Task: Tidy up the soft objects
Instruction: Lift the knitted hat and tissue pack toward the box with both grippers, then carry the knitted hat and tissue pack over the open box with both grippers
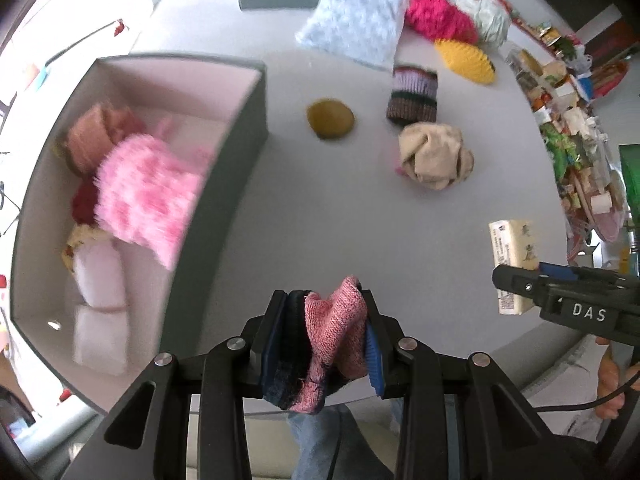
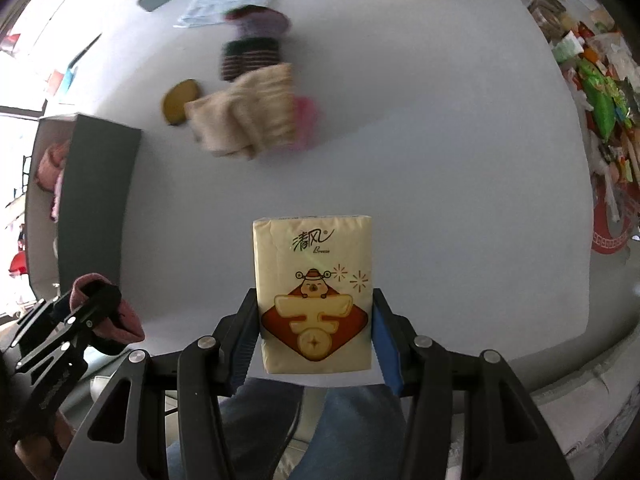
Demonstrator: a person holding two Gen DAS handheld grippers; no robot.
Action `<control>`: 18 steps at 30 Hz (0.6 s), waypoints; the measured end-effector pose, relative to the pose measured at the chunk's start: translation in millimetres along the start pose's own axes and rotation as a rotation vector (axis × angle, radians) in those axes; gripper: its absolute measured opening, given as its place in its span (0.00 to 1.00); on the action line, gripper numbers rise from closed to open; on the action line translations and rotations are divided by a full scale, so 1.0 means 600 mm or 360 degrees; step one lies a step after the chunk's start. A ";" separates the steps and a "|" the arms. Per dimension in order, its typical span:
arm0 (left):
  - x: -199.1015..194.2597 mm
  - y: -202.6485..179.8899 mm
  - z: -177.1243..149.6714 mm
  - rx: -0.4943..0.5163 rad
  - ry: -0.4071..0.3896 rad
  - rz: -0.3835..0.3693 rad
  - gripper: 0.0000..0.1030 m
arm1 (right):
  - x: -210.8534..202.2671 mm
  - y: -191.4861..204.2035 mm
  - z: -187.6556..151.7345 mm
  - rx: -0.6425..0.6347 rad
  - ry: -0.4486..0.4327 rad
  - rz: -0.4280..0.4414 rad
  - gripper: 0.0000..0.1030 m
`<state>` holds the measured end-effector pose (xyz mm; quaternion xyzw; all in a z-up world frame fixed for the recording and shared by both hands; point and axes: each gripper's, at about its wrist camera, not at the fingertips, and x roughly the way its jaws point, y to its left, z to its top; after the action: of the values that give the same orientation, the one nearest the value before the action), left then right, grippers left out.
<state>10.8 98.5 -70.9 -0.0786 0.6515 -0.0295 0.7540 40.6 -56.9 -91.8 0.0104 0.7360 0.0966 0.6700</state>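
At left of frame, grey box point(image 1: 240, 120) part-filled: pink fluffy item point(image 1: 148, 192), white packs point(image 1: 100, 276). Left gripper point(image 1: 326, 334) clamped on pink sock point(image 1: 340, 332), right gripper point(image 2: 314, 336) clamped on tissue pack point(image 2: 314, 292), both near lower edge. Upper right, beige socks point(image 1: 434, 158), striped sock point(image 1: 414, 96), pillow point(image 1: 356, 20) unsorted.

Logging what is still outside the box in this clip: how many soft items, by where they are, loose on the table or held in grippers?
Loose on the table: 7: pale blue pillow, magenta fluffy piece, pale green yarn ball, yellow piece, striped knit, mustard pad, beige cloth
Held: 2: pink sock in left gripper, tissue pack in right gripper
Total: 9
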 end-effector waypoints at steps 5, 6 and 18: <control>-0.053 0.066 -0.021 -0.0053 -0.0104 -0.0014 0.36 | -0.039 0.026 -0.016 -0.0061 -0.0064 -0.0022 0.54; -0.067 0.082 -0.026 -0.0065 -0.0120 -0.0013 0.36 | -0.046 0.030 -0.018 -0.0075 -0.0080 -0.0026 0.54; -0.119 0.203 -0.049 -0.0342 -0.0251 0.0064 0.36 | -0.112 0.127 -0.007 -0.0303 -0.0186 -0.0045 0.54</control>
<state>-35.7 226.9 -24.1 -0.1478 0.5911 0.0617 0.7905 34.6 7.7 -13.5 -0.0580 0.6832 0.1558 0.7111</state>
